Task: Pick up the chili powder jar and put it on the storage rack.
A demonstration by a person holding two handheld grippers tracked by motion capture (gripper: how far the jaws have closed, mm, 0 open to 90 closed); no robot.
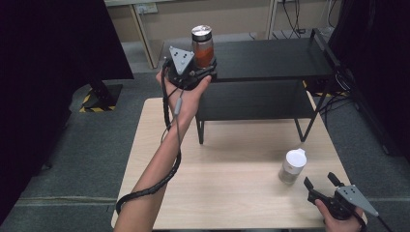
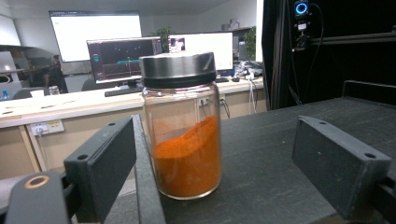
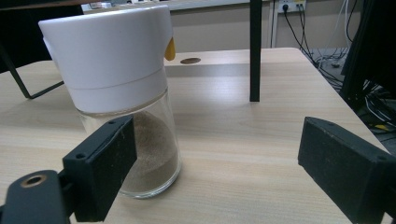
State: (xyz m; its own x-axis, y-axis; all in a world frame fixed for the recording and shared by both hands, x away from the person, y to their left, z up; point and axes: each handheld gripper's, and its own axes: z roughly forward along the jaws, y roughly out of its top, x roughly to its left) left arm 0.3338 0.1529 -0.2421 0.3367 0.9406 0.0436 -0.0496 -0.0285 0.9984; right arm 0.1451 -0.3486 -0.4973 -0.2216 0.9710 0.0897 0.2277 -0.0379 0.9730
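The glass jar (image 2: 181,126) of orange powder is seen standing upright near the left edge of the black shelf's (image 1: 270,60) top board, between the spread jaws of the left claw (image 1: 205,71). In the left gripper view a gap is left on both sides, narrow at the left jaw and wide at the right, so the jar is not pinched. The jar is round and clear, capped by a smooth metal lid with a dark band. The shelf's surface is matt and faintly grained.

The right claw (image 1: 320,182) is held spread low over the pale wooden counter (image 1: 232,164), just beside a round clear shaker (image 3: 123,102) of brownish powder with a white plastic cap, standing by its left jaw.
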